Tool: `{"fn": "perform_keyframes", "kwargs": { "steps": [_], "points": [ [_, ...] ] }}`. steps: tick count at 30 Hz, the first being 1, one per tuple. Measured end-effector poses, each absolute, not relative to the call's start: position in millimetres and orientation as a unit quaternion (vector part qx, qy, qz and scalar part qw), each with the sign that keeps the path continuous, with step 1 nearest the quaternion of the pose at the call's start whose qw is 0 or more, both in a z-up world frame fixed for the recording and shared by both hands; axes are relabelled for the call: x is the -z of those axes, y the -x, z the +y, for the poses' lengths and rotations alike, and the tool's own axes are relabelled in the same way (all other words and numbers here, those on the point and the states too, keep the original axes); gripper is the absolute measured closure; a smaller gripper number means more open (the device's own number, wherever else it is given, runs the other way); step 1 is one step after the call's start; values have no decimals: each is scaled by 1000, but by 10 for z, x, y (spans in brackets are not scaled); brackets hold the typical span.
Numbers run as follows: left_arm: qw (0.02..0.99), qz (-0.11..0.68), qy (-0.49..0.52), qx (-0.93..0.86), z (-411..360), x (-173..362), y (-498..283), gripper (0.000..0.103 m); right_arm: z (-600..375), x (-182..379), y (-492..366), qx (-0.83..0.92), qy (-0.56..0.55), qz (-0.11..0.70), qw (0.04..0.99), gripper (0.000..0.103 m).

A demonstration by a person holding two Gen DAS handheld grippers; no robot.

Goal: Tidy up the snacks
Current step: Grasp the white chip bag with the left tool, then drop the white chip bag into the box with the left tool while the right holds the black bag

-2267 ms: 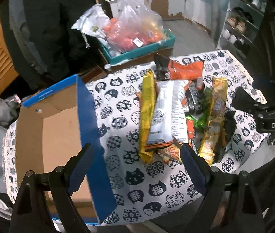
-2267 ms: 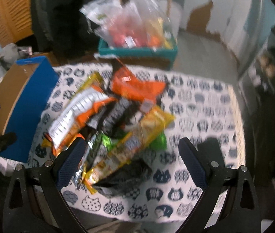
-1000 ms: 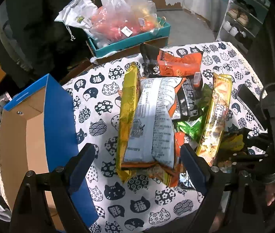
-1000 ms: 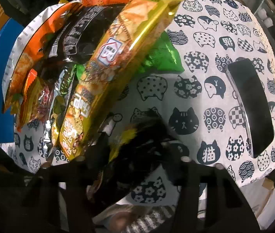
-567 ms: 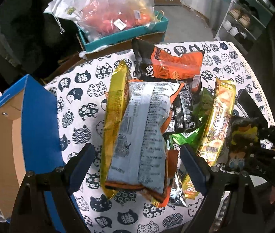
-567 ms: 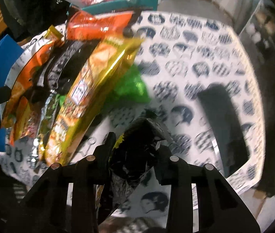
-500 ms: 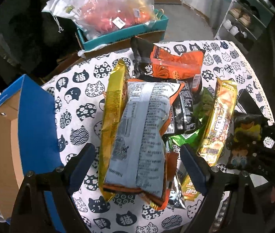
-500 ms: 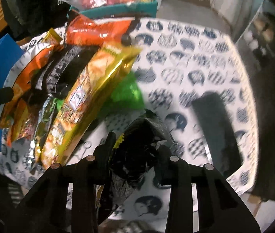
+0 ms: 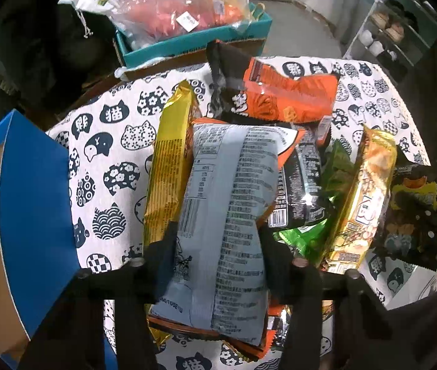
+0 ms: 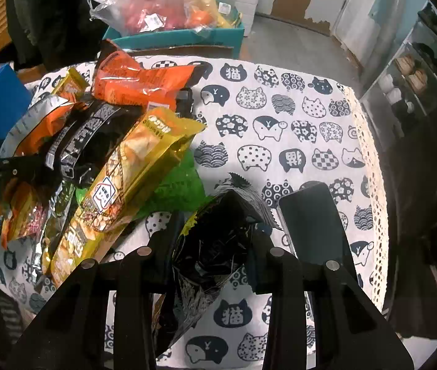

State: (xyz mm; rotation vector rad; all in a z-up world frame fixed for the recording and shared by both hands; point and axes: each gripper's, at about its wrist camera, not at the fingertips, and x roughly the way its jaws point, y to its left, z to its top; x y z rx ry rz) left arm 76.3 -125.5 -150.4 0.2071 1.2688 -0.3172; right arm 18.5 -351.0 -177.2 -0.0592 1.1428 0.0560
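Grey snack bag (image 9: 227, 215) lengthwise between closing jaws

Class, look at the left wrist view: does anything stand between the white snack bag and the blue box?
Nothing visible does. Between the white bag and the blue box lie only a flat yellow packet and bare tablecloth.
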Motion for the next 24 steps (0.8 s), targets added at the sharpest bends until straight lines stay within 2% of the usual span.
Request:
{"fn": "perform_keyframes", "kwargs": {
  "steps": [3, 8, 24],
  "points": [
    [795, 579, -105, 149, -1283, 1457, -723, 67, -3520, 1730, -199, -27, 27, 537, 843, 69],
    [802, 568, -105, 153, -1274, 1388, -674, 71, -3485, 1603, -191, -25, 38, 523, 851, 69],
    [837, 519, -73, 159, -967, 826, -419, 71, -3326, 1206, -133, -39, 69, 482, 873, 69]
  ]
}}
